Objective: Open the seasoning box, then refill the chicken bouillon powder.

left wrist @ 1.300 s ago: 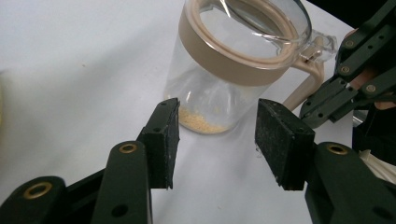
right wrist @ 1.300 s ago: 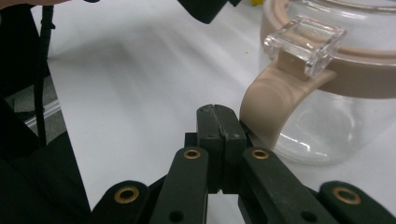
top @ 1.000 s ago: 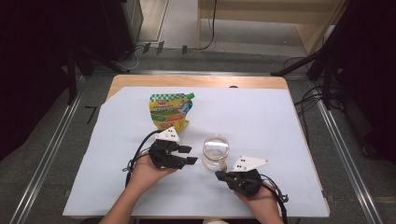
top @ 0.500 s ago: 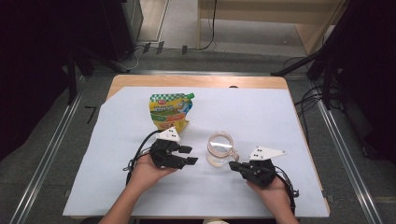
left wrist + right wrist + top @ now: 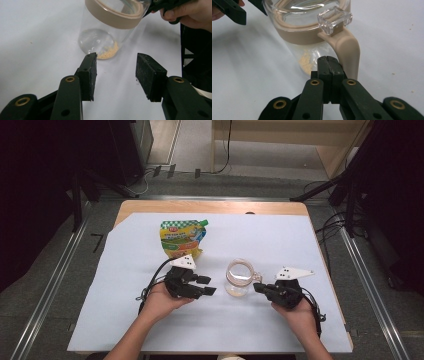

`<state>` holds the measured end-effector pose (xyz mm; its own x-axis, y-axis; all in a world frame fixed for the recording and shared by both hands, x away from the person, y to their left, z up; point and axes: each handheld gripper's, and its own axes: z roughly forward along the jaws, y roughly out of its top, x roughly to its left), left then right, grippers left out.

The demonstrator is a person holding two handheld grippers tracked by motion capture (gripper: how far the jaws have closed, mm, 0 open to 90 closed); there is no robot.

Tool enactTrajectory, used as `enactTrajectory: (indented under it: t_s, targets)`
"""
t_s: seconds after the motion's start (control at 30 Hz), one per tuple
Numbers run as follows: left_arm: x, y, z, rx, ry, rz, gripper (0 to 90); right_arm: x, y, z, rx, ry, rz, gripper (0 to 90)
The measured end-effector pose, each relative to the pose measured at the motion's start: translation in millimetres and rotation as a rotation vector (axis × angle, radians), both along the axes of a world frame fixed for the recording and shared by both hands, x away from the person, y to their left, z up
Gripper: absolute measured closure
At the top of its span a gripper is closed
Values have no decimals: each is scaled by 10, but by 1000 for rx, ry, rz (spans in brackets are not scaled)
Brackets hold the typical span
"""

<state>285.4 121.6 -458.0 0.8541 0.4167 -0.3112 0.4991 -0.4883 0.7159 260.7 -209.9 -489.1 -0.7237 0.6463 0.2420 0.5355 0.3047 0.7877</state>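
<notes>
Right gripper point(image 5: 260, 288) now right of the jar point(image 5: 238, 278), jaws together; pale sheet point(image 5: 310, 245) on perhaps wooden table point(image 5: 210, 207)

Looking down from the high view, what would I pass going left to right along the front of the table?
Left tool with its jaws apart → clear jar with a little yellow powder at the bottom → right tool, jaws shut, at the jar's handle side.

overhead forward-down, tongs views close, sharing jar point(image 5: 238, 278)
</notes>
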Motion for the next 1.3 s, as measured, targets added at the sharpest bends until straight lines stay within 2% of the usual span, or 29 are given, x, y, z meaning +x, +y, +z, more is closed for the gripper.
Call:
enactTrajectory:
  t_s: [0.13,0.23,0.33,0.43,0.5,0.57,0.67,0.73,0.8,0.83,0.97,1.03,1.1,1.2,1.27,1.3]
  targets:
    - [27,-36,21,11,-32,-19,495,60,-20,-10,-6,8,0,900]
    - [54,-92,56,21,-58,-41,445,127,-50,-31,9,34,3,900]
    - [113,-148,76,12,-38,-58,411,172,-57,-20,-4,40,8,900]
    - [198,-233,98,35,-14,-82,399,233,-61,-2,-32,31,21,900]
    - [253,-281,114,36,-11,-84,383,279,-80,-7,-26,21,22,900]
    - [298,-322,134,34,-21,-86,350,297,-100,4,-16,38,32,900]
    - [338,-361,157,15,-24,-105,280,255,-145,84,-15,20,39,900]
    - [347,-402,167,26,-44,-113,239,218,-204,145,-16,5,23,900]
    - [351,-451,173,36,-78,-107,187,212,-263,167,-3,14,-4,900]
    - [360,-474,175,43,-75,-112,176,214,-281,169,0,17,-16,900]
    - [390,-552,175,27,-71,-132,161,245,-325,169,11,30,-70,900]
    - [415,-594,170,46,-82,-129,119,273,-317,147,6,35,-75,900]
    - [453,-634,155,28,-57,-139,82,302,-292,118,-1,44,-80,900]
    - [483,-675,136,15,-58,-153,80,325,-249,93,-5,48,-104,900]
    - [491,-708,107,28,-66,-163,84,331,-248,88,-1,49,-111,900]
    - [487,-730,90,47,-78,-166,85,332,-247,86,-1,50,-112,900]
